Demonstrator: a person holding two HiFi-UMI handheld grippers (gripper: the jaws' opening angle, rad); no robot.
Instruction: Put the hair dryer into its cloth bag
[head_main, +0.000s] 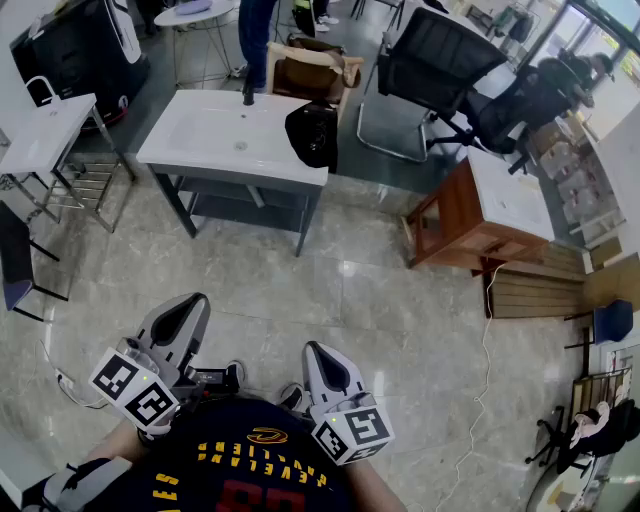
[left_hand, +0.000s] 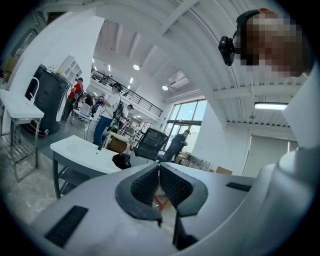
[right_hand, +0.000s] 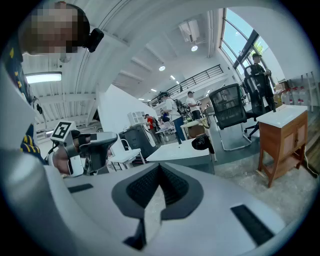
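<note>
- Hair dryer: not made out as a separate item in any view. Only candidate is a black bundle (head_main: 312, 135) at the right-hand end of the white table (head_main: 210, 130), seen from the head view. Cannot tell whether this is the dryer, the cloth bag, or both together.
- Same black bundle (left_hand: 121, 160) sighted far off in the left gripper view, and again (right_hand: 202, 142) in the right gripper view, at the table's edge.
- Progress: judged not begun. Nothing gripped, and bundle well apart from both tools across open floor (head_main: 340, 290). Left to do: approach the table, sort dryer from bag, open the bag, insert the dryer.
- Left gripper (head_main: 193, 303): held close to the body, pointing about level toward the table. Jaws closed pad to pad, nothing between them, as seen in its own view (left_hand: 159, 167).
- Right gripper (head_main: 312, 352): held beside the left at the body, tipped slightly downward. Jaws likewise pressed together and empty (right_hand: 159, 169).
- Both tools near each other, not touching. Left tool and the hand (right_hand: 59, 161) on it visible in the right gripper view.
- Also noted beyond the table: office chair (head_main: 440, 50), and wooden cabinet (head_main: 470, 215) to the right.
</note>
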